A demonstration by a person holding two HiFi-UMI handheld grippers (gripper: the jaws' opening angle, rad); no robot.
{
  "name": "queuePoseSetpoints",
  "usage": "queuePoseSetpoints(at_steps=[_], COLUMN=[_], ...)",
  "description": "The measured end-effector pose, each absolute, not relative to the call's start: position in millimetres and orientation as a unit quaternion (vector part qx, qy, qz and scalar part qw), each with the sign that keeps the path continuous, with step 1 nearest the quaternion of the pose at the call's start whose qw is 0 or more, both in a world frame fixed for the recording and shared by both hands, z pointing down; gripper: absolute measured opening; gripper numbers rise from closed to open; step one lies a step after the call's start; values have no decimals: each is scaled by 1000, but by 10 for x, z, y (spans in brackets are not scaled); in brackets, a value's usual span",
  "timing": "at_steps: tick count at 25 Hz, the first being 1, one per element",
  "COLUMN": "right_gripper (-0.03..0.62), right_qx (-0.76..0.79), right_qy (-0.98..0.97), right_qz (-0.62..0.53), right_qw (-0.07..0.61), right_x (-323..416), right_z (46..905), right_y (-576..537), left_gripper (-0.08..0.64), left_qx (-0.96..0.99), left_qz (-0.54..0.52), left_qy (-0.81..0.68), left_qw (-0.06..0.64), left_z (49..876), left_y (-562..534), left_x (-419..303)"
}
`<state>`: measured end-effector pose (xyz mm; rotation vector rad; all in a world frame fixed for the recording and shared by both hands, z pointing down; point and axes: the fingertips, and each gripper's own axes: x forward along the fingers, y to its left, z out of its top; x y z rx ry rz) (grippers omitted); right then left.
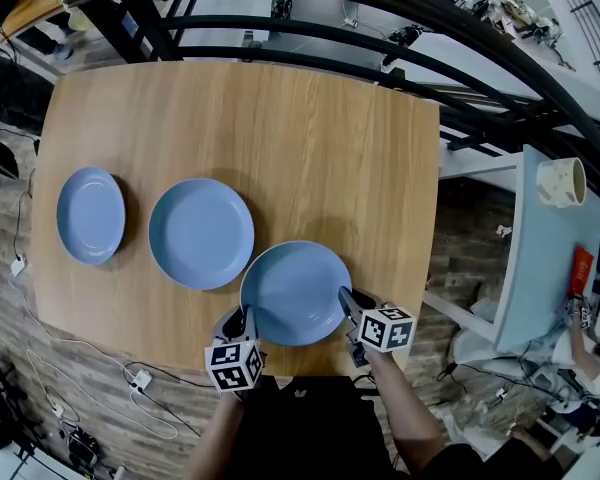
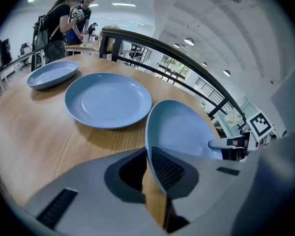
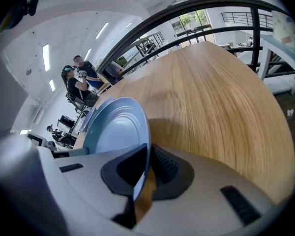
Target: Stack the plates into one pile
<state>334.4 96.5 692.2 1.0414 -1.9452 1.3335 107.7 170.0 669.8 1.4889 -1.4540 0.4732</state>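
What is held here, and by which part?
Both hold the nearest plate by its rim: left gripper on the left edge, right gripper on the right.

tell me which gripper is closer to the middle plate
Left. The left gripper grips the left rim of the near plate, close to the middle plate; the right gripper grips the opposite rim, farther off.

Open-plan office or lab space
Strip ceiling lights [image 3: 45, 57], desks with monitors [image 2: 1, 53], standing people [image 2: 59, 26], a black railing [image 1: 400, 8], and a power strip [image 1: 137, 376] on the floor [image 1: 10, 318] beside the wooden worktop [image 1: 280, 118].
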Motion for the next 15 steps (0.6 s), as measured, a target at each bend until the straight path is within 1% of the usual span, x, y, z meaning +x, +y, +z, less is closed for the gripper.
queuePoseSetpoints(at_steps=[15], right_gripper=[39], right_qx=[386], right_qy=[-734], right_qz=[485], right_qw=[278], right_x=[3188], right_z=[6711], right_y=[972], left_gripper=[43], left_qx=[613], left_qz=[174], left_qy=[-604], left_qw=[479], left_z=[6512], left_y=[1715], left_x=[910])
